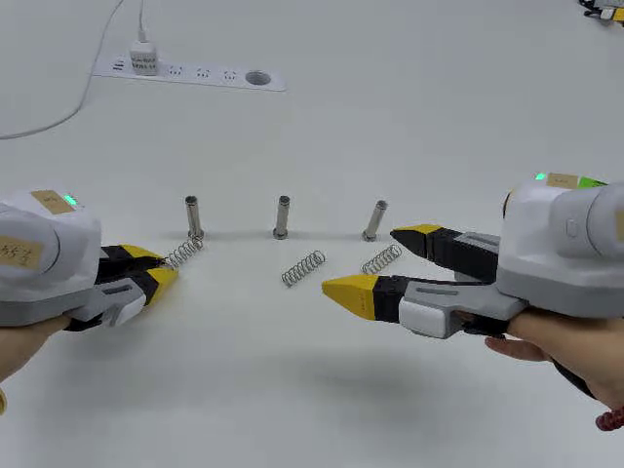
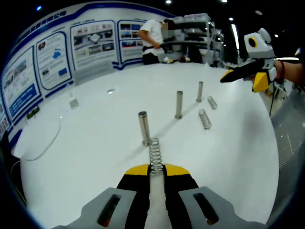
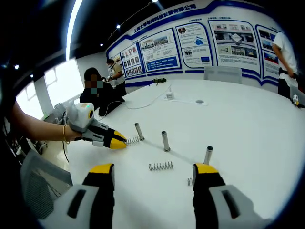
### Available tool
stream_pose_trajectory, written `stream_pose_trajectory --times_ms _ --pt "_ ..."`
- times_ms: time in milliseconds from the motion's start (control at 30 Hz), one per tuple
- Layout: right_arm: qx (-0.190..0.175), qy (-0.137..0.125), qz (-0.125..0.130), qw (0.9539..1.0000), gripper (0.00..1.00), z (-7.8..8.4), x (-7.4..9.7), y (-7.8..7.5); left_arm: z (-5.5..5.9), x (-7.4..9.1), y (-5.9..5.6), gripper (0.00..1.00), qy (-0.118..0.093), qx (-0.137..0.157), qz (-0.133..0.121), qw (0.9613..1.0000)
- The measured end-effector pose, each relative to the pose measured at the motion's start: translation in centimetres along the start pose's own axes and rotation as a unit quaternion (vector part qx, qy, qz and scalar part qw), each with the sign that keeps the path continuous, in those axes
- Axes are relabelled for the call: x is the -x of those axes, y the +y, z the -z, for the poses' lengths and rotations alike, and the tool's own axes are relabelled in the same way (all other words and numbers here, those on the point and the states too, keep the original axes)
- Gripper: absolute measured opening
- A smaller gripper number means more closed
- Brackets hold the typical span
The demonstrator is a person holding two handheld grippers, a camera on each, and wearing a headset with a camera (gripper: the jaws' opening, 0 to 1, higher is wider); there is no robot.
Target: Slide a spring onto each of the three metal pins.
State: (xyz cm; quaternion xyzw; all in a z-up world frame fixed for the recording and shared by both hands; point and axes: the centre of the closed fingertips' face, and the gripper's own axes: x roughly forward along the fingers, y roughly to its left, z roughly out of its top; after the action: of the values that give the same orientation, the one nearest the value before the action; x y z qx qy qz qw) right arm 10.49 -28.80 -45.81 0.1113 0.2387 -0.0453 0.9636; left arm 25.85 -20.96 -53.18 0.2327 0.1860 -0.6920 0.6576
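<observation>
A spring [image 1: 183,253] slants at the foot of the left pin [image 1: 193,216], its near end clamped in the jaws of the left gripper [image 1: 168,268]. On the desk [image 1: 390,117], the middle spring [image 1: 303,268] lies below the middle pin [image 1: 282,216], the right spring [image 1: 381,259] below the right pin [image 1: 374,220]. The right gripper [image 1: 361,259], lower right, has jaws wide apart.

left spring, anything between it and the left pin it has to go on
Nothing visible stands between them. The left gripper is shut on the left spring, whose far end lies beside the base of the left pin. The pin's top is bare, so the spring likely just needs lifting over it.
</observation>
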Motion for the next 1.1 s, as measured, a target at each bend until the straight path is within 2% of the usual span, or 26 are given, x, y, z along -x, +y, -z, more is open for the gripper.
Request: stream_pose_trajectory --times_ms 233,500,733,833,933,1100 --pt "-0.012 -0.003 -0.011 0.9999 0.67 -0.3 -0.2 0.6 -1.6 1.3 -0.4 0.09 -0.029 -0.004 -0.005 0.9996" --pt "-0.024 -0.016 -0.024 0.9993 0.65 -1.3 -0.5 1.6 -4.0 3.1 -2.0 0.09 -0.073 -0.013 -0.001 0.9972" --pt "-0.049 -0.044 -0.042 0.997 0.59 -2.9 -0.9 3.0 -5.9 4.5 -3.8 0.1 -0.11 -0.023 -0.007 0.9936" --pt "-0.048 -0.049 -0.049 0.9965 0.56 -3.4 -1.2 3.6 -6.9 5.1 -4.5 0.1 -0.128 -0.024 -0.006 0.9914" --pt "-0.06 -0.065 -0.062 0.9942 0.54 -4.1 -1.4 4.4 -8.0 5.7 -5.2 0.1 -0.152 -0.015 0.0 0.9883" --pt "-0.08 -0.08 -0.074 0.9909 0.46 -4.8 -1.9 5.4 -8.6 6.2 -6.0 0.1 -0.163 -0.001 0.011 0.9866"
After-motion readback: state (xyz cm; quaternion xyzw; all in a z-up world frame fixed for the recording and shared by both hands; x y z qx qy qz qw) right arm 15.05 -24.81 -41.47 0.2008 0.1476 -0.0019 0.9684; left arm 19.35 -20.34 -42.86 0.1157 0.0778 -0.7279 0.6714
